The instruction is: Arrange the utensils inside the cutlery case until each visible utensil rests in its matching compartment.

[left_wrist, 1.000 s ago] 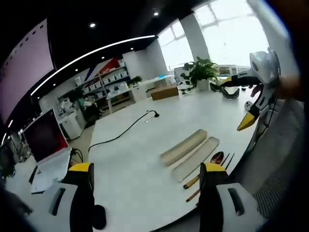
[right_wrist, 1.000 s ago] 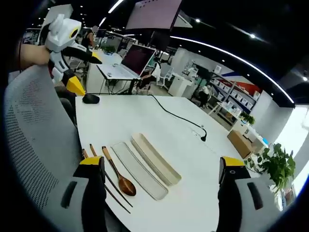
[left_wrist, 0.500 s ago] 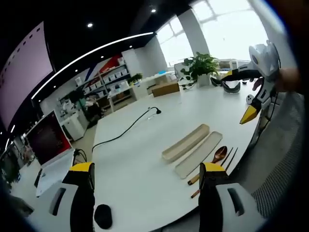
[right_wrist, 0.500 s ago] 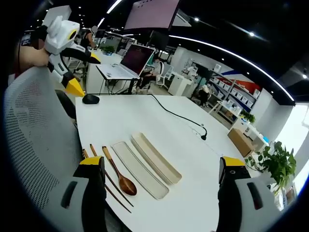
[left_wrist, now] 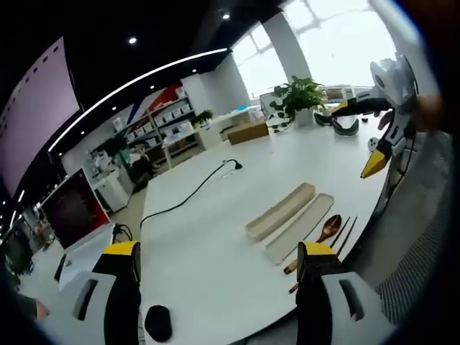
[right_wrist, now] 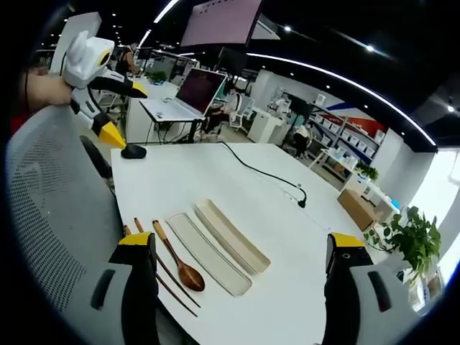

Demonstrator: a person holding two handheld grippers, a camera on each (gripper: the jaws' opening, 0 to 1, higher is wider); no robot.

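Your left gripper [left_wrist: 215,287] and right gripper [right_wrist: 241,280] open, empty, above the white table [right_wrist: 215,180], wooden spoon [right_wrist: 180,262] and chopsticks [right_wrist: 162,269] beside the open cutlery case [right_wrist: 230,233].

Each view's own gripper, the left gripper [left_wrist: 215,287] and the right gripper [right_wrist: 241,287], has two broad grey jaws with black inner faces, yellow tips and a dark slot behind each tip, while the other gripper seen from afar shows a white body, black arms and yellow-tipped fingers [right_wrist: 110,134].
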